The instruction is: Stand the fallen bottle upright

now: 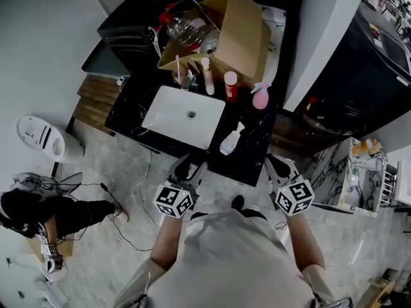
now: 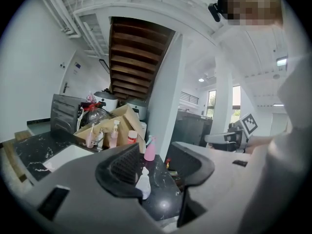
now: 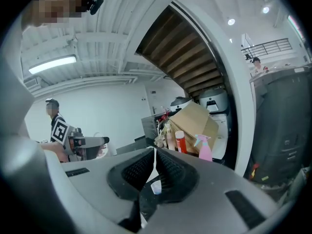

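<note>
here: left tongs (image 2: pixel 156 167) apart, empty; right tongs (image 3: pixel 154 167) together; clear bottle (image 1: pixel 232 139) on counter (image 1: pixel 255 147); labels unreadable.

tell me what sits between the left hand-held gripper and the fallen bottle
In the head view, only bare black counter separates the left hand-held gripper from the fallen bottle.

- I see the sink (image 1: pixel 183 116) set into the counter (image 1: pixel 125 111)
- the bottle (image 1: pixel 232 138) sits on the counter just right of the sink, toward my edge
- the cardboard box (image 1: pixel 241 31) stands behind the sink, with the spray bottle (image 1: pixel 261 96) before its right corner
</note>
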The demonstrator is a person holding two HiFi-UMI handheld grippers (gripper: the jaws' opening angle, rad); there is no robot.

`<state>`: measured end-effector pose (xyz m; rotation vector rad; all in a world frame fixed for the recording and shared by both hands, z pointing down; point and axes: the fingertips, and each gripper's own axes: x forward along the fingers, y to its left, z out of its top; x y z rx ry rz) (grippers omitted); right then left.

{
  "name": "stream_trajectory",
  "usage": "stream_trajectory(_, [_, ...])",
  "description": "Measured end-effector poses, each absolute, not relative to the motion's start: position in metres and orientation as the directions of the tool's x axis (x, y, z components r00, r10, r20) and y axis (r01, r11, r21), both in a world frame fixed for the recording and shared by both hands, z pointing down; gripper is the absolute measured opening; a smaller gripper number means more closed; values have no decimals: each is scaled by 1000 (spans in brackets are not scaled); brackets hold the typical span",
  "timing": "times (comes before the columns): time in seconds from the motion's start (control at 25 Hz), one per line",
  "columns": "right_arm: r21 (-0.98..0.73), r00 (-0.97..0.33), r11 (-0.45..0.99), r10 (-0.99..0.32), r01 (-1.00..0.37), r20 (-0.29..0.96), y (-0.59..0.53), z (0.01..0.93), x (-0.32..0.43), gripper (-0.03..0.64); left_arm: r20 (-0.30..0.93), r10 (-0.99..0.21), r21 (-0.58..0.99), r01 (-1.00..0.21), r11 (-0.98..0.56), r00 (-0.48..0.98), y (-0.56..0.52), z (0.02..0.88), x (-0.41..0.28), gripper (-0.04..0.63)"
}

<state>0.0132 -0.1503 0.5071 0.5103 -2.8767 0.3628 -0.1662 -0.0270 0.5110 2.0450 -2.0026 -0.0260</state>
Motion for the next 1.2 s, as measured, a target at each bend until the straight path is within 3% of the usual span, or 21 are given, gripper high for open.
stream_trajectory(0.24, [-226, -931, 916, -278, -331, 236, -177, 517, 14, 35, 196, -980, 245, -969, 27, 22, -46, 518, -160, 255])
stream_trajectory(0.76, [-250, -930, 912, -260, -325, 260, -210, 531, 11, 35, 249, -968, 206, -978, 26, 26, -81, 523, -161, 269])
stream_trajectory(1.2, [-238, -898, 888, -315, -393, 306, -218, 550, 2, 35, 313, -941, 212, -975, -61, 126, -114, 549, -166, 281])
